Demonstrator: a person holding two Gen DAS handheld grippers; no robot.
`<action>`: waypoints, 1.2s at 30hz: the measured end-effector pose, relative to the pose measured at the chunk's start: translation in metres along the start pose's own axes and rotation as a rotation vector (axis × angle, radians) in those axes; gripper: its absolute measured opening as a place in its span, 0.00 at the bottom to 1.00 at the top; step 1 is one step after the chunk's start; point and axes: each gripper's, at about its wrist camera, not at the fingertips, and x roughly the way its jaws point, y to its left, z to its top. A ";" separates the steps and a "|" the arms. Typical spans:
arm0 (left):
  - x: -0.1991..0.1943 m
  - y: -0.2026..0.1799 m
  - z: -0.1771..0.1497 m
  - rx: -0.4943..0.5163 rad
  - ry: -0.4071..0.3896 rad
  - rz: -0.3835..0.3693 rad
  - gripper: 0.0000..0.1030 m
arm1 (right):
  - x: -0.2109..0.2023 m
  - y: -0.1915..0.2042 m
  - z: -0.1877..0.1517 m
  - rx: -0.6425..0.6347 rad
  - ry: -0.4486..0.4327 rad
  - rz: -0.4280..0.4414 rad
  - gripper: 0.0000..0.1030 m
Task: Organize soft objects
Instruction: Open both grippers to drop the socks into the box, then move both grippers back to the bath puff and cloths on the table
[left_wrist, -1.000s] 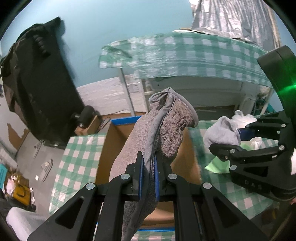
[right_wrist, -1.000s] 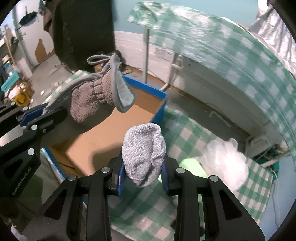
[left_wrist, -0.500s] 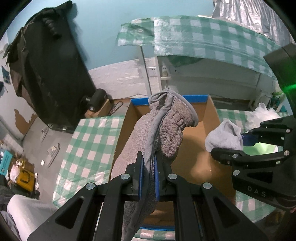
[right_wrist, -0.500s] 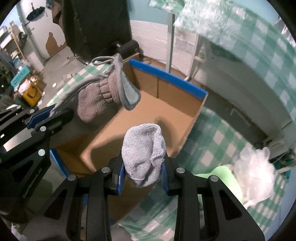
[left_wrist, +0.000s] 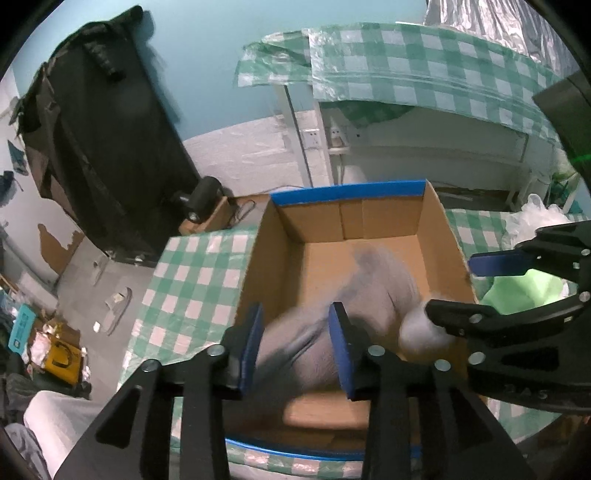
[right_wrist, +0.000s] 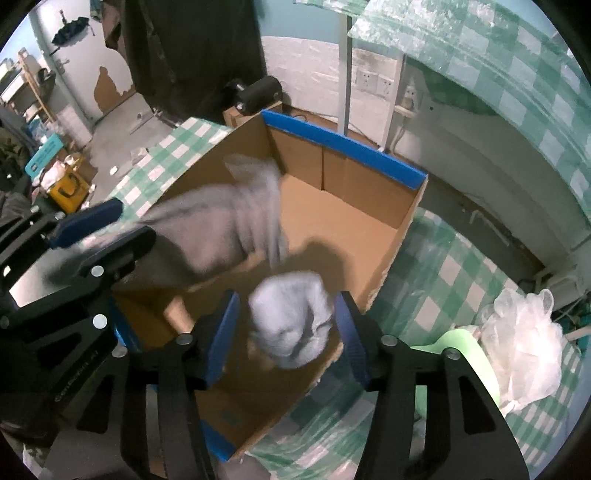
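A grey glove (left_wrist: 373, 295) falls, blurred, into the open cardboard box (left_wrist: 321, 225) with blue-taped rim; it also shows in the right wrist view (right_wrist: 243, 218). My left gripper (left_wrist: 295, 347) is open above the box's near edge, and appears at the left of the right wrist view (right_wrist: 99, 229). A rolled light grey sock (right_wrist: 291, 317) drops, blurred, between the open fingers of my right gripper (right_wrist: 288, 336); it shows in the left wrist view (left_wrist: 417, 328) below my right gripper (left_wrist: 461, 288). The box also shows in the right wrist view (right_wrist: 354, 151).
The box stands on a green-checked tablecloth (left_wrist: 192, 280). A light green soft thing (right_wrist: 458, 343) and a white plastic bag (right_wrist: 524, 350) lie right of the box. A second checked table (left_wrist: 424, 70) stands behind, a dark cloth-covered object (left_wrist: 96, 140) at left.
Both grippers have opened over the box. The glove has left the left gripper and the sock has left the right gripper; both are dropping into the box.
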 end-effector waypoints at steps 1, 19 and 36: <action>-0.001 0.001 0.000 -0.002 -0.002 0.007 0.38 | -0.001 -0.001 0.000 0.001 -0.004 -0.004 0.58; -0.021 -0.026 0.006 0.039 -0.051 -0.020 0.65 | -0.026 -0.039 -0.028 0.062 -0.028 -0.064 0.69; -0.032 -0.065 0.010 0.091 -0.052 -0.090 0.73 | -0.057 -0.078 -0.059 0.104 -0.053 -0.154 0.73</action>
